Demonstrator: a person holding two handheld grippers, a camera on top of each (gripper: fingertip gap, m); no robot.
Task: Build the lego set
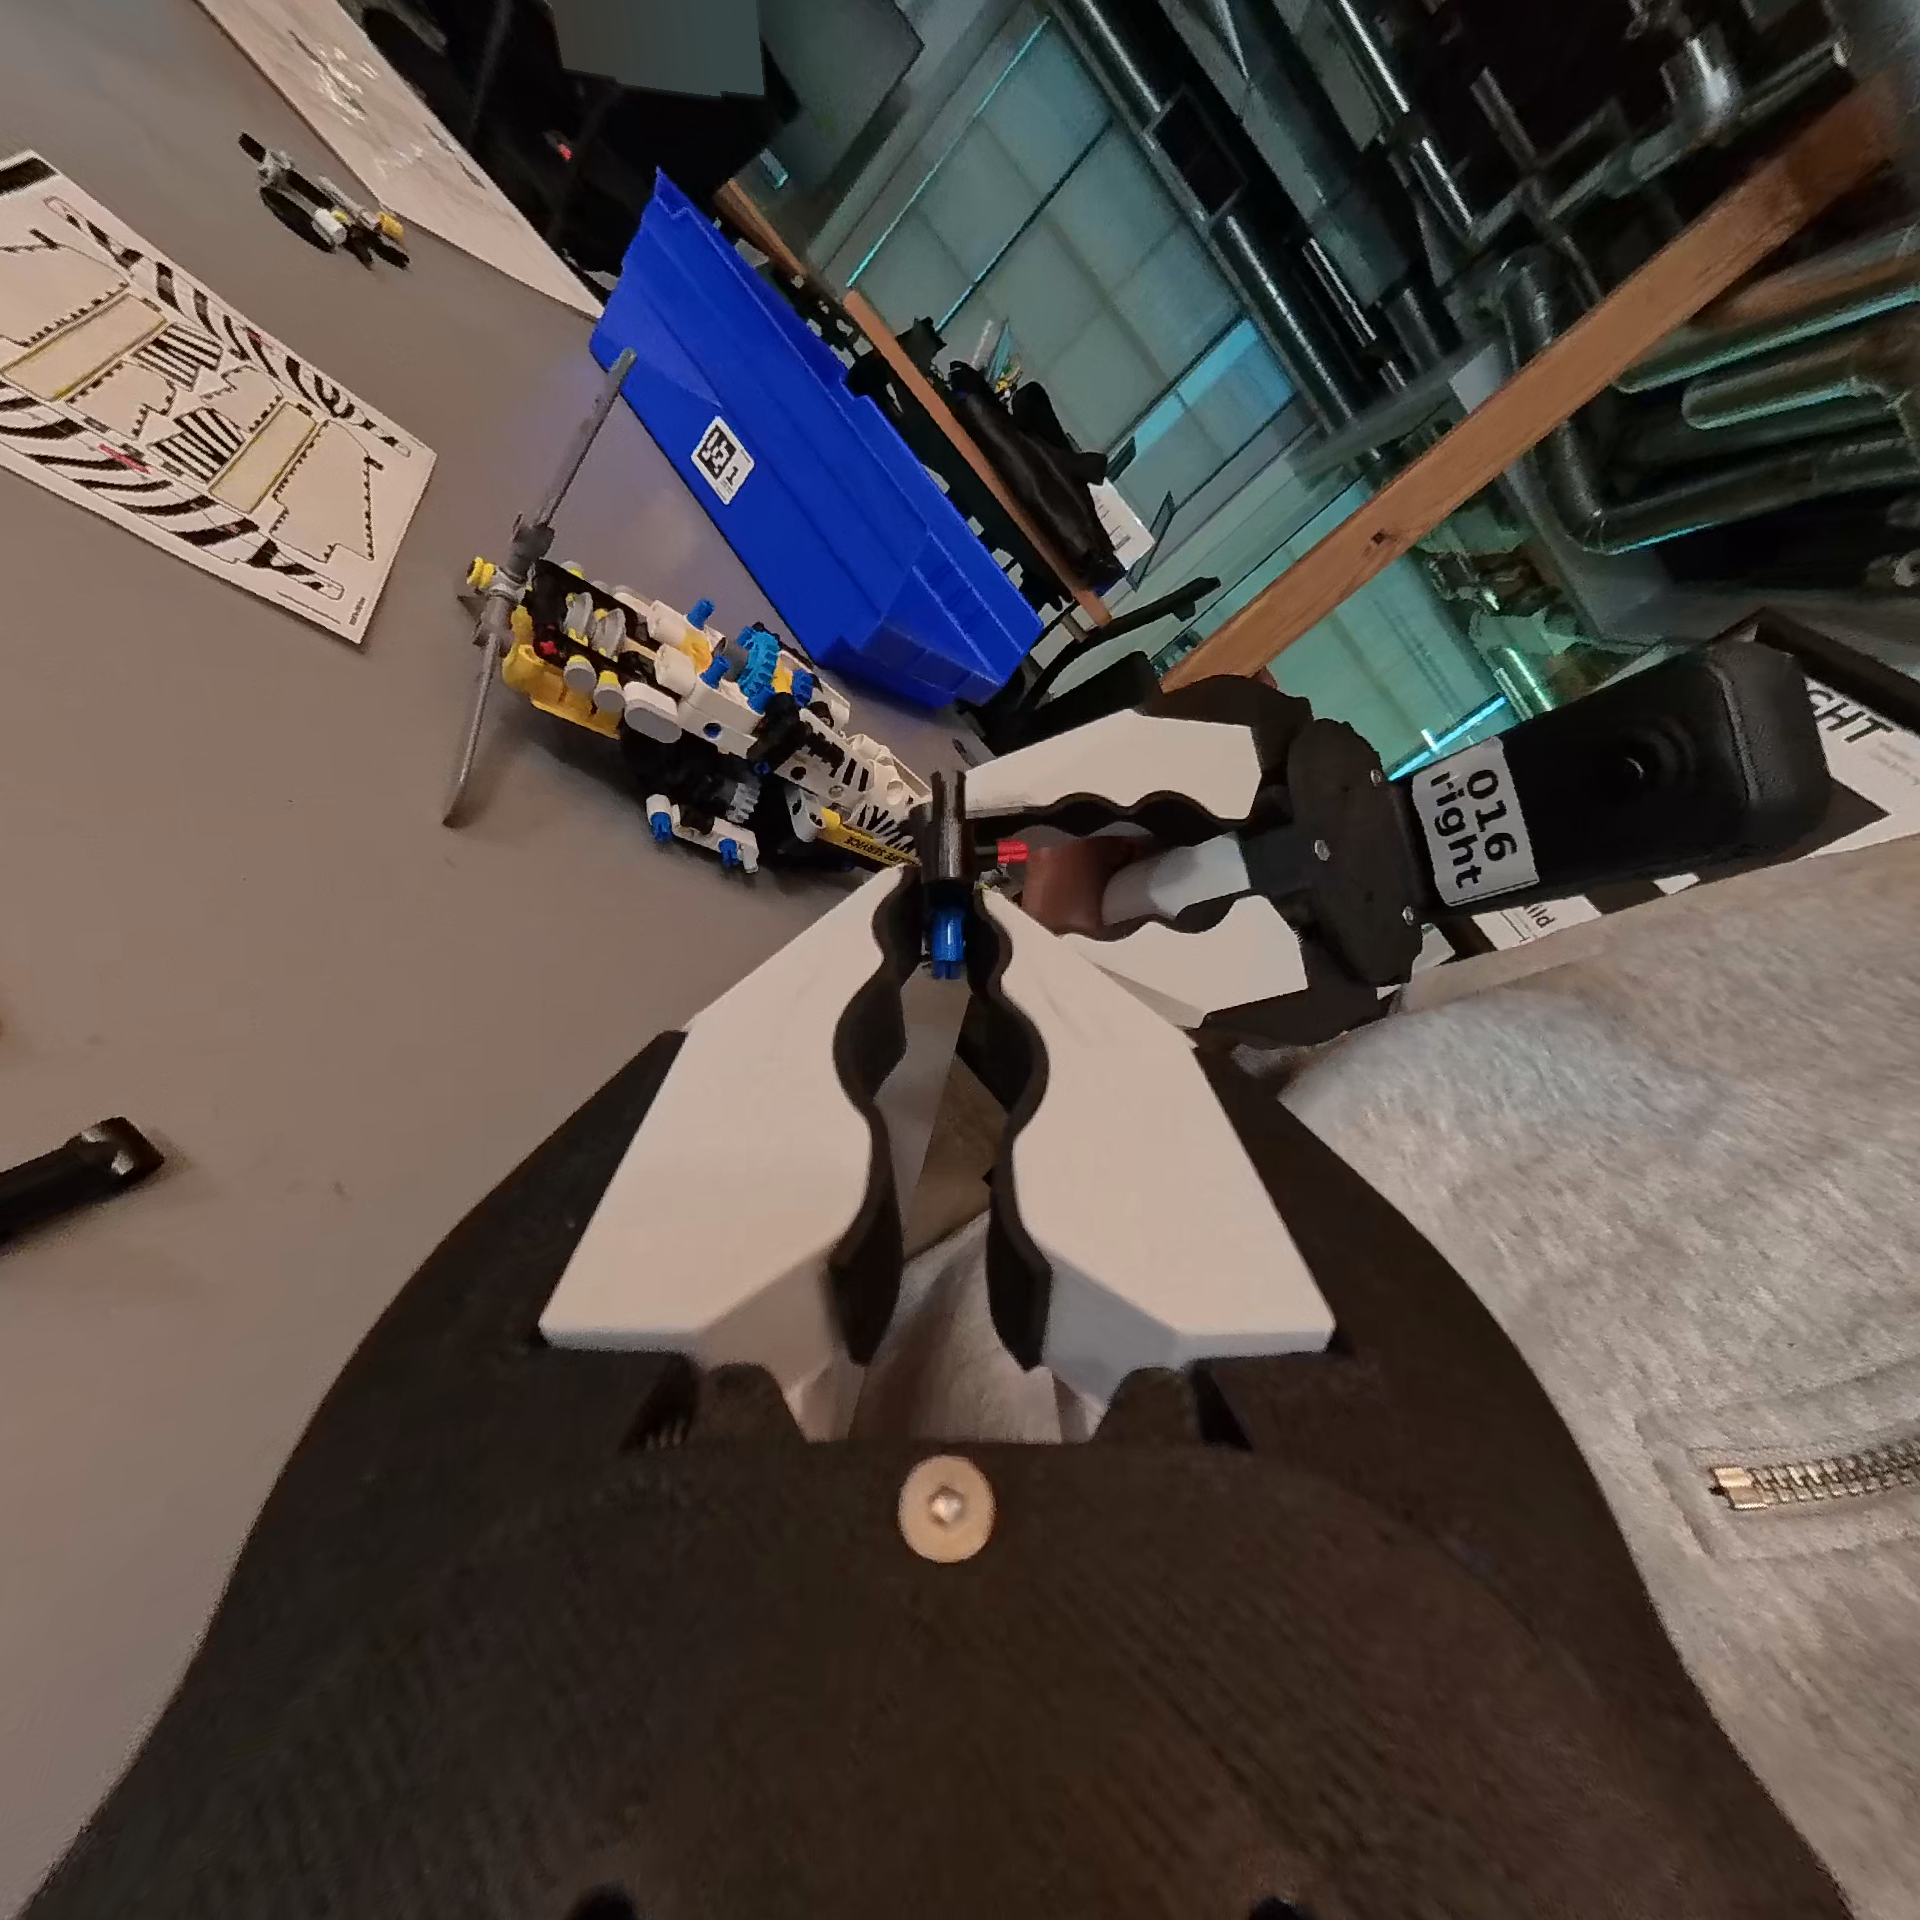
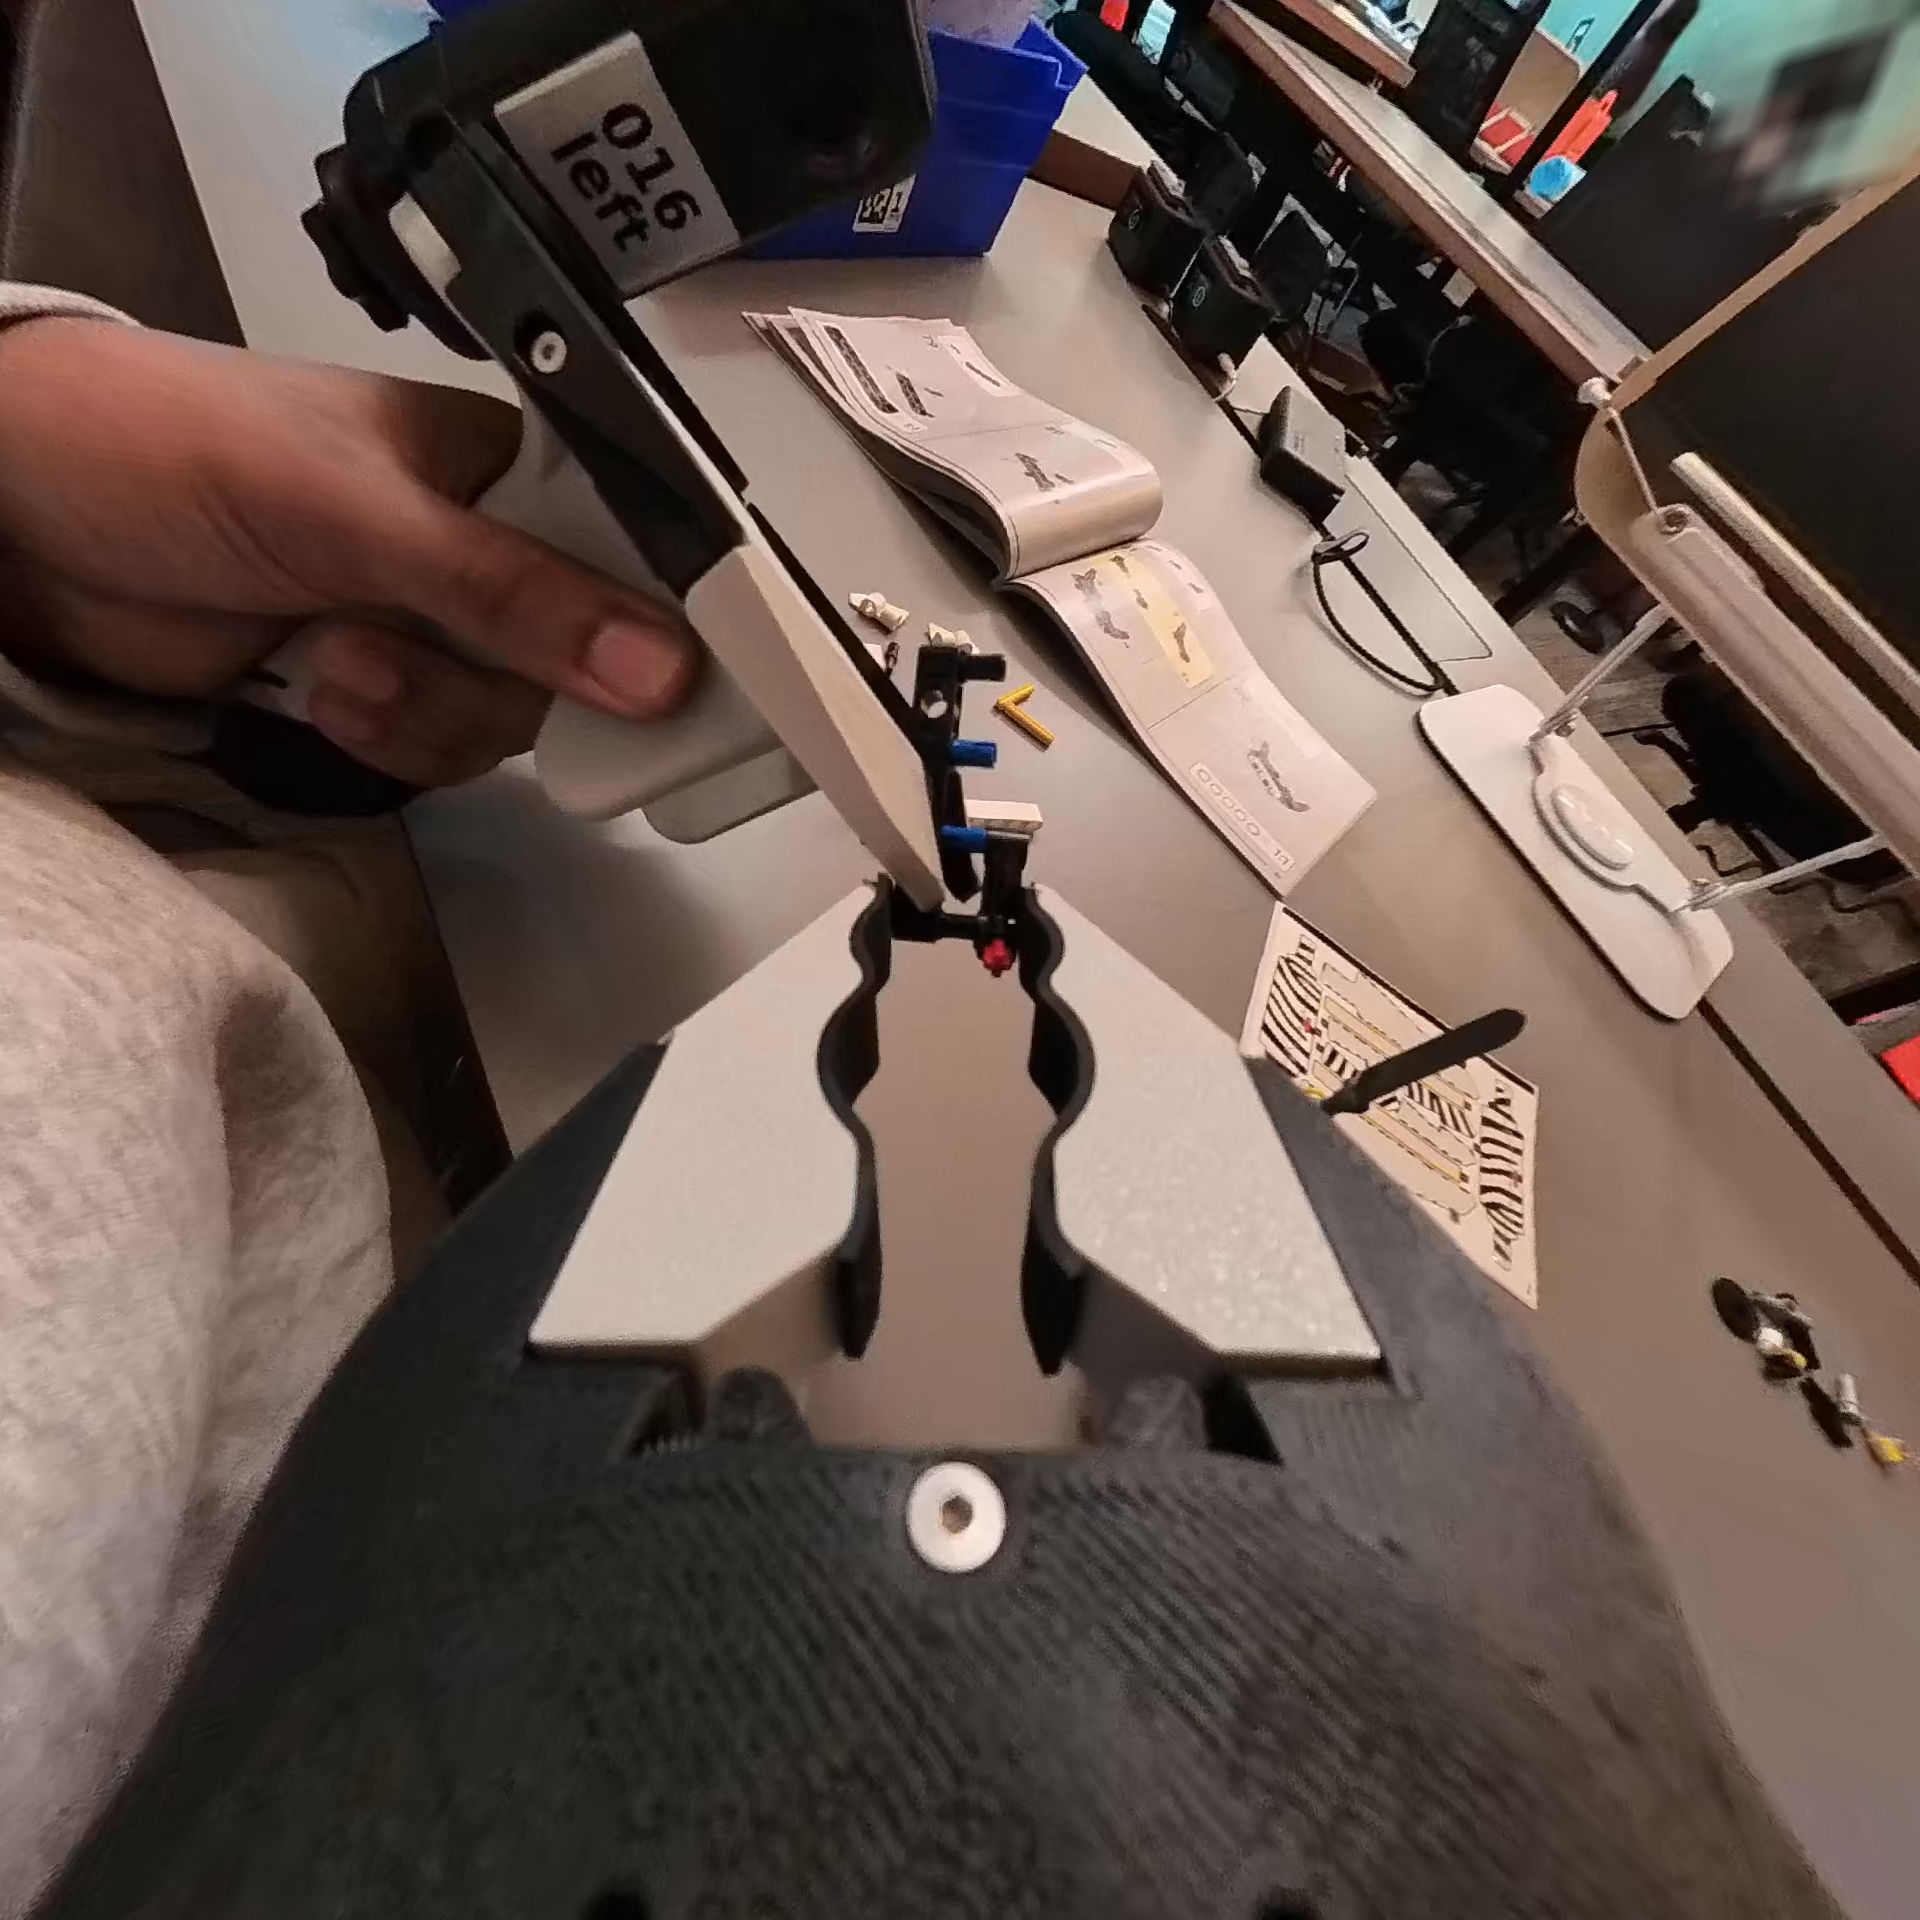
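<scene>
My left gripper (image 1: pixel 943 904) is shut on a black Lego beam with blue pins (image 1: pixel 945 930). In the right wrist view it comes in from the upper left, and the beam (image 2: pixel 948 748) stands upright along its finger. My right gripper (image 2: pixel 954 925) is shut on a small black piece with a red pin (image 2: pixel 995 954), which touches the beam's lower end. In the left wrist view the right gripper (image 1: pixel 966 821) comes in from the right and meets my left fingertips. The partly built Lego model (image 1: pixel 707 707), white, yellow and black with a grey rotor, lies on the grey table (image 1: pixel 312 935) beyond them.
A blue bin (image 1: pixel 810 468) stands behind the model. A sticker sheet (image 2: pixel 1403 1091) with a black blade (image 2: pixel 1423 1055) on it, an open instruction booklet (image 2: pixel 1091 582), a yellow angled piece (image 2: pixel 1023 717), a small sub-assembly (image 1: pixel 322 203) and a lamp base (image 2: pixel 1569 831) lie on the table.
</scene>
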